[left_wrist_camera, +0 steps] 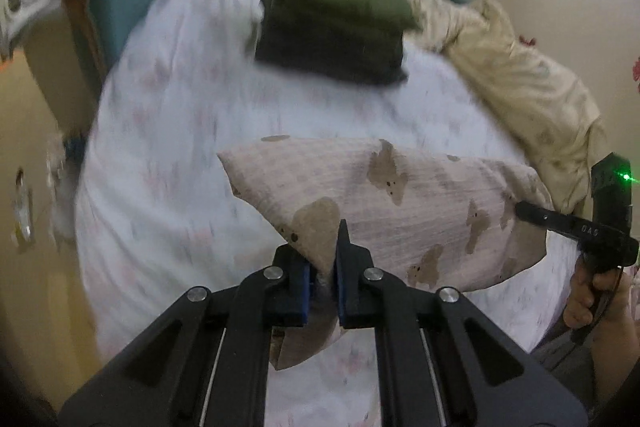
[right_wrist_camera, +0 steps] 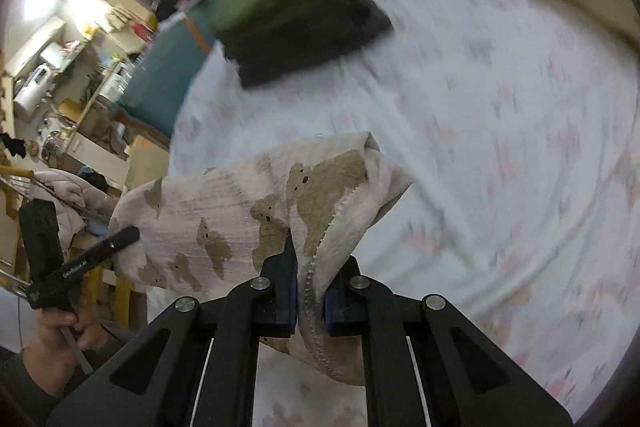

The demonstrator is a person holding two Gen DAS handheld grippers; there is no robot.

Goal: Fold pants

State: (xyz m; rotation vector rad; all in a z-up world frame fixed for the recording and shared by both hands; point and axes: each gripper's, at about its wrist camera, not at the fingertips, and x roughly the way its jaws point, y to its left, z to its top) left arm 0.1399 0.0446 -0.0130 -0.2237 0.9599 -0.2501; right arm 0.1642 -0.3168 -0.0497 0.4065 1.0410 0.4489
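Pale pink pants (left_wrist_camera: 400, 203) printed with brown bear shapes hang stretched between my two grippers, lifted off the bed. My left gripper (left_wrist_camera: 322, 279) is shut on one end of the cloth, which bunches between its blue pads. My right gripper (right_wrist_camera: 310, 291) is shut on the other end of the pants (right_wrist_camera: 224, 219), with a stitched hem edge running down between its pads. In the left wrist view the right gripper (left_wrist_camera: 532, 213) reaches in from the right, held by a hand (left_wrist_camera: 592, 299). In the right wrist view the left gripper (right_wrist_camera: 128, 235) enters from the left.
The bed (left_wrist_camera: 180, 147) has a white sheet with faint pink print. A stack of folded clothes, green on dark (left_wrist_camera: 340, 15), lies at its far side. A cream blanket (left_wrist_camera: 512, 75) is heaped on the right. A teal box (right_wrist_camera: 168, 75) and cluttered shelves (right_wrist_camera: 60, 67) stand beyond the bed's edge.
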